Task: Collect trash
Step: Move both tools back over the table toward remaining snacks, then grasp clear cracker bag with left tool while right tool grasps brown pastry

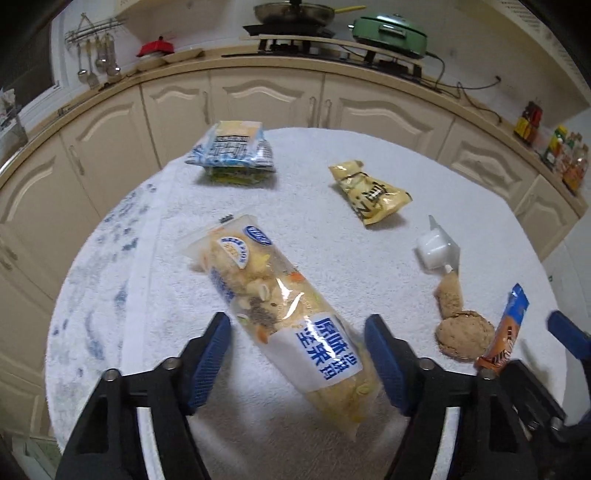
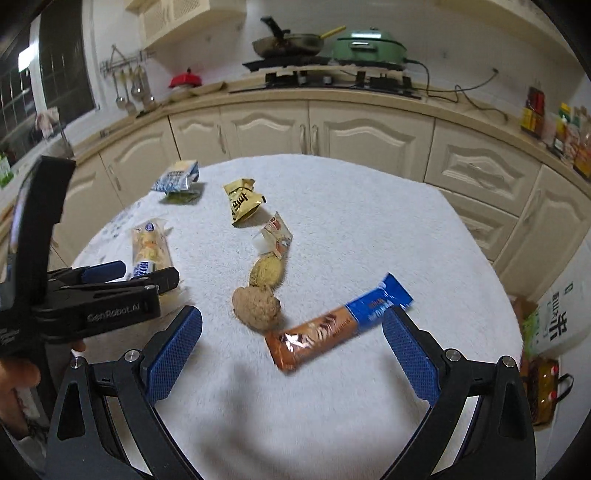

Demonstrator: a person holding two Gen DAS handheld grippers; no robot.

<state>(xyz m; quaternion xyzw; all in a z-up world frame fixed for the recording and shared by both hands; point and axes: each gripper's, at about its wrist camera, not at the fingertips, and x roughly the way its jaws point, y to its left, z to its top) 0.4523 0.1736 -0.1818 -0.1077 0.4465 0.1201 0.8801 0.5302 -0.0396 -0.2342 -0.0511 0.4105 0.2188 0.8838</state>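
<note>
A long clear snack bag [image 1: 288, 314] with blue print lies on the white towel-covered table [image 2: 369, 221]. My left gripper [image 1: 297, 328] straddles it, pads apart from its sides, open. An orange and blue bar wrapper [image 2: 332, 325] lies between the wide-open fingers of my right gripper [image 2: 293, 321], untouched. Left of the wrapper sits a brown crumbly lump [image 2: 256, 308], with a paler piece and a torn white wrapper [image 2: 275, 236] behind it. Farther back lie a yellow packet [image 1: 369, 195] and a blue and white packet [image 1: 232, 151].
Cream cabinets [image 1: 266, 99] and a counter with a stove, a pan and a green pot [image 1: 388, 33] curve round behind the table. Bags [image 2: 546, 332] stand on the floor at the right. A person's hand [image 2: 18, 376] holds the left tool.
</note>
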